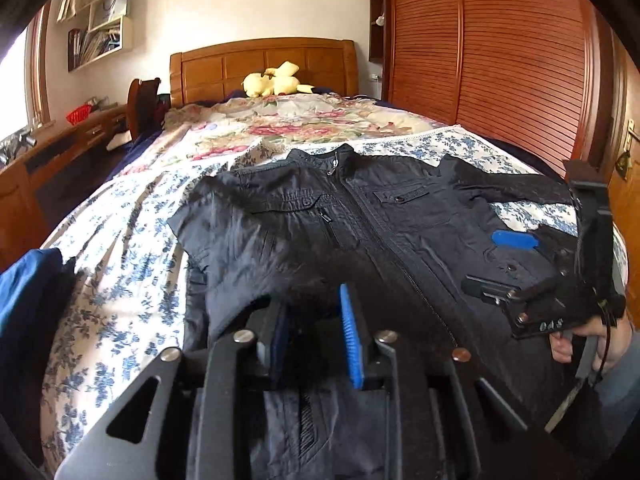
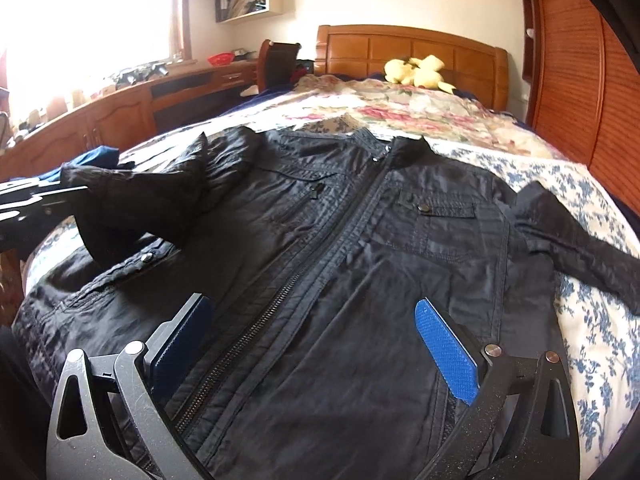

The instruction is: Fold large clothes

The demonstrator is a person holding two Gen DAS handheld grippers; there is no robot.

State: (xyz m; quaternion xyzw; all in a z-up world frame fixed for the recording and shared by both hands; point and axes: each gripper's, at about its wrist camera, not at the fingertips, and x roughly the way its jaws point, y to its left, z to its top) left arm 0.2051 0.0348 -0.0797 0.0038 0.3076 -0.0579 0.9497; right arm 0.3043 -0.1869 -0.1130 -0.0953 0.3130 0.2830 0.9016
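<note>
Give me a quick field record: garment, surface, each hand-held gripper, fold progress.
garment: black jacket, front up, zipped, collar toward the headboard
surface: bed with floral bedspread
left hand-held gripper: shut on the jacket's left sleeve, lifted over the body
right hand-held gripper: open, over the lower front, holding nothing
other sleeve: spread out flat on the bedspread
fold progress: first sleeve fold under way; body unfolded

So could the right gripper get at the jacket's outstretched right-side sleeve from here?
Probably yes: the right gripper is open above the jacket front, and the sleeve lies flat on the bedspread with nothing on it.
</note>
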